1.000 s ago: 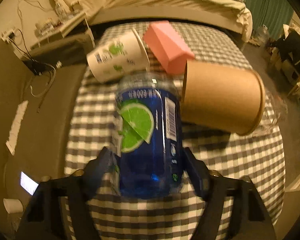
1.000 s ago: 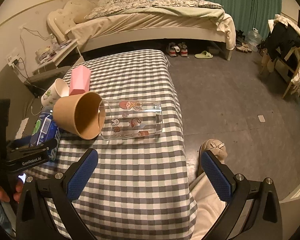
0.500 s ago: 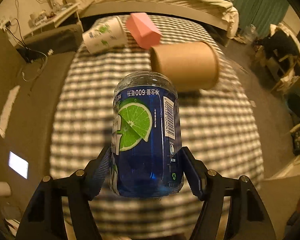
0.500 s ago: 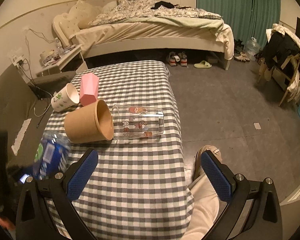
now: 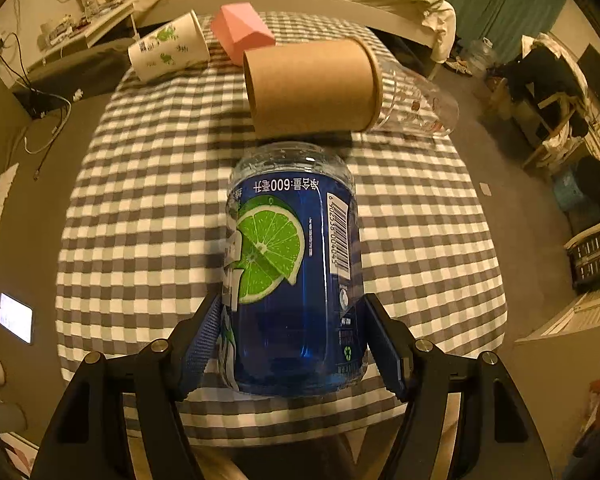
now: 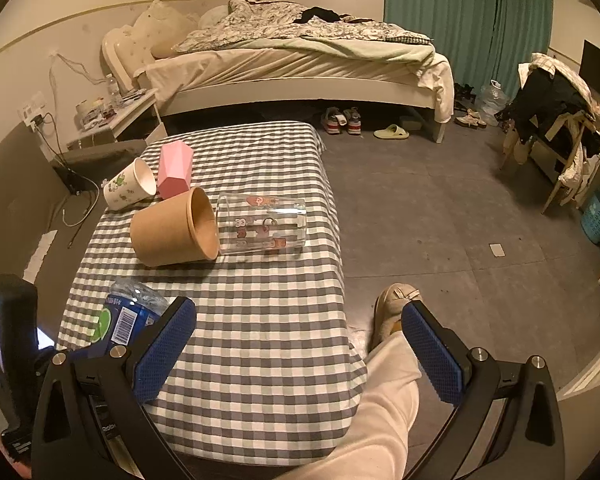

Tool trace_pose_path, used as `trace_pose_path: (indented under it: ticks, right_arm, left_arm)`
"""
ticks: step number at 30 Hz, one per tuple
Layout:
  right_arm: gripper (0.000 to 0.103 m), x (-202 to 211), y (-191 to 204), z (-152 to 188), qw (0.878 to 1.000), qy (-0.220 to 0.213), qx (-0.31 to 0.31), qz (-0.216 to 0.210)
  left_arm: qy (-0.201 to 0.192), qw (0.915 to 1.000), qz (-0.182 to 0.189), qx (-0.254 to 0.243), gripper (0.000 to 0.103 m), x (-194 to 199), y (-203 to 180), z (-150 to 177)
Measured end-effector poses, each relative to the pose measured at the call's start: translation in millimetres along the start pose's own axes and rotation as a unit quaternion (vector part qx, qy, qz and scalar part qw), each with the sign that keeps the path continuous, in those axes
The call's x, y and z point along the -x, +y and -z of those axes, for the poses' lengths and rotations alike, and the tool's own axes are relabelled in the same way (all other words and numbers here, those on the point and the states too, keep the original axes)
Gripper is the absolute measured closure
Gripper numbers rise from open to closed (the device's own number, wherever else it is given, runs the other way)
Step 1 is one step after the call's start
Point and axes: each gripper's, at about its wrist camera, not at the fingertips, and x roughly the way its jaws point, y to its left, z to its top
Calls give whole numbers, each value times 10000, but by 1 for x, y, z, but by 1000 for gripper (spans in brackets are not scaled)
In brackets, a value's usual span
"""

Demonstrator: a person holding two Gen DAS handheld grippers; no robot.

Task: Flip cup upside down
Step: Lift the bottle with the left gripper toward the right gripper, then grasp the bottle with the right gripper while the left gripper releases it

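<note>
- Since a second ago I have lifted the bottle [image 5: 294, 268] clear of the cups and drawn it back toward the near edge of the tabletop [image 5: 420, 248].
- It points away from me, label text reading upside down, clamped between the fingers of my left hand-held gripper [image 5: 294, 344].
- Beyond it the brown cup [image 5: 312, 88] lies on its side, rim beside the glass [image 6: 262, 224], also on its side.
- Farther back lie the white cup [image 5: 168, 50] and the pink box [image 5: 242, 32].
- My right hand-held gripper [image 6: 298, 354] hangs spread wide, holding nothing, above the tabletop's near corner.
</note>
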Motion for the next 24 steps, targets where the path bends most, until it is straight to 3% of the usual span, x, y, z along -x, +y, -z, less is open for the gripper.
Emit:
trace_pose_path:
  ticks: [5, 8, 13, 19, 24]
  right_arm:
    - [0, -1, 5, -1, 10000, 42, 83, 31]
    - [0, 1, 7, -5, 9999, 34, 95, 43]
    - [0, 11, 11, -11, 9999, -48, 129, 38]
    - [0, 32, 28, -18, 9993, -172, 282, 148]
    - [0, 43, 54, -18, 9982, -231, 510, 192]
  left_arm:
    - [270, 9995, 157, 9, 29, -9, 5, 1]
    - [183, 9998, 118, 10, 22, -2, 7, 0]
    - [-331, 9988, 10, -362, 16, 31, 4, -1]
    - [-1133, 9930, 46, -317, 12, 80, 20, 5]
    - [-1729, 9847, -207, -84, 11, 110, 51, 7]
